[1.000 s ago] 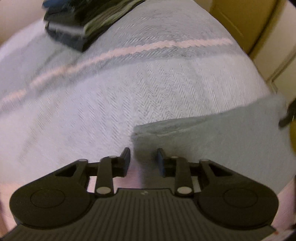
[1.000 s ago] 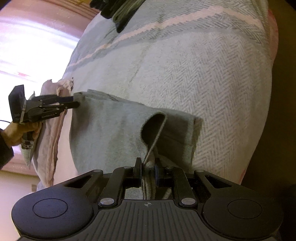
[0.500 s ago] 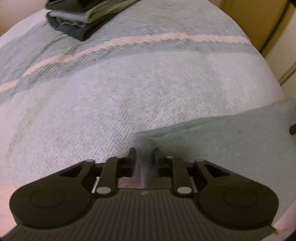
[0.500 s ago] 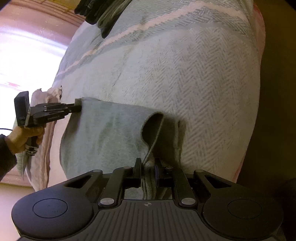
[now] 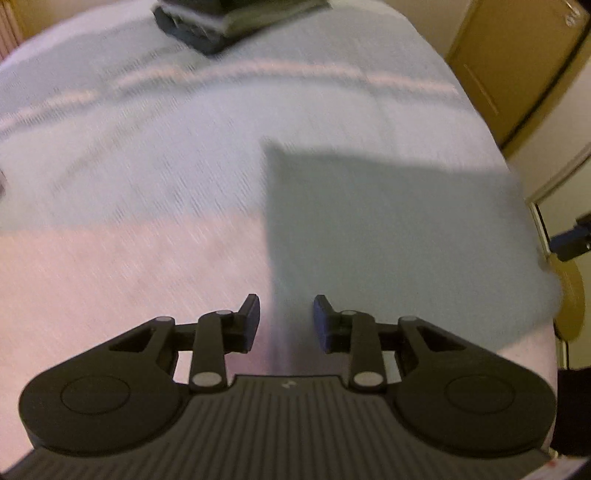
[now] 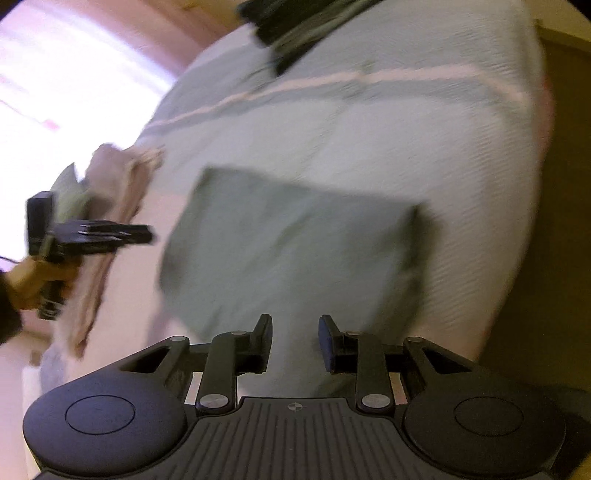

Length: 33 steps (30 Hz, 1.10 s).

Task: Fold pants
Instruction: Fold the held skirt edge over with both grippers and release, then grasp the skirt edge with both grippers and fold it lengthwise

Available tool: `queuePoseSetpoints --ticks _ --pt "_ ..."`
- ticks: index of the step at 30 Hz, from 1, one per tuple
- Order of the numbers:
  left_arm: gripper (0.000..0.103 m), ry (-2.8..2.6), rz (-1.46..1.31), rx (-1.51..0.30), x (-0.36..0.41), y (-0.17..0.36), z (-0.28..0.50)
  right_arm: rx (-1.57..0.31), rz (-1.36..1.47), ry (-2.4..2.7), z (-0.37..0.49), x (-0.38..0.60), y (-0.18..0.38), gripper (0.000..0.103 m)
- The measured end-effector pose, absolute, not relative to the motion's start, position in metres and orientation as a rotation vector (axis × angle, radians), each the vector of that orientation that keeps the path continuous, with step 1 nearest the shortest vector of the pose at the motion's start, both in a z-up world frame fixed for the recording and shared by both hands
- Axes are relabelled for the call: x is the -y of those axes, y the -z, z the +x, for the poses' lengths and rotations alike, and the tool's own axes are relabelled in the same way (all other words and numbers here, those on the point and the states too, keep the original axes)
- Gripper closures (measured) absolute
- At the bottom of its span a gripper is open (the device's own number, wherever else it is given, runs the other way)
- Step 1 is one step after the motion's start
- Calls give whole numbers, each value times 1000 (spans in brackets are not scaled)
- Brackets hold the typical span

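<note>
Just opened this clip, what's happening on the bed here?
A person with a gripper in each hand is folding grey pants on a bed cover. The pants lie as a flat folded rectangle. Both the left gripper and the right gripper have just been opening their jaws, with no cloth pinched between them now. A stack of folded clothes sits at the far end, and a loose pinkish garment lies near the left gripper.

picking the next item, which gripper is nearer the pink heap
Left. The left gripper sits right beside the pink heap; the right gripper is across the pants from it. Both jaws have just opened, with nothing between them.
</note>
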State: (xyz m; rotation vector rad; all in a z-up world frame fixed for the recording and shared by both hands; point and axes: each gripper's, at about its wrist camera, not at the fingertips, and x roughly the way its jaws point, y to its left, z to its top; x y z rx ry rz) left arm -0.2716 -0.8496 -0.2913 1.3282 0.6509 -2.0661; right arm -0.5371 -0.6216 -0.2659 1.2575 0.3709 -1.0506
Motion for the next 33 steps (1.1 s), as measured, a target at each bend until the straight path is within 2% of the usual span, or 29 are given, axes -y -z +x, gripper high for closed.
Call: queuePoseSetpoints --ticks 2,5,7,9,12,14,15,17,19,21,23,29,33 --pt "78 2044 1323 -680 843 314 -269 -392 1258 1047 -524 620 284 78" --pt "75 2027 1276 -715 842 342 -261 -383 1288 1099 -529 609 310 79" --pt "73 2033 1232 -736 842 345 -253 -374 1284 1138 -537 598 310 79" --pt "74 2035 1222 -681 833 335 -248 -446 1228 1201 -535 584 294 78" --pt "78 2070 1253 -458 802 308 -244 -621 981 1216 -501 560 263 64" --pt "78 2120 1289 -259 776 296 -250 -751 764 1198 -463 547 254 45" --pt "78 2152 1313 -121 759 293 -255 -817 639 1175 -441 540 254 43" --pt "69 2212 1365 85 734 296 -265 -929 432 1132 -403 533 268 43" --pt "67 2254 1420 302 712 309 -274 -1055 239 1099 -375 527 294 43" --pt "64 2266 1456 446 699 326 -280 -1204 75 1074 -354 524 329 43" --pt "55 2265 1485 606 688 347 -283 -1298 -104 1060 -344 514 356 43" --pt "51 2198 1443 983 674 385 -280 -1363 -293 1110 -352 502 385 44" --pt "50 2151 1452 1112 675 391 -281 -1357 -324 1079 -354 498 382 53"
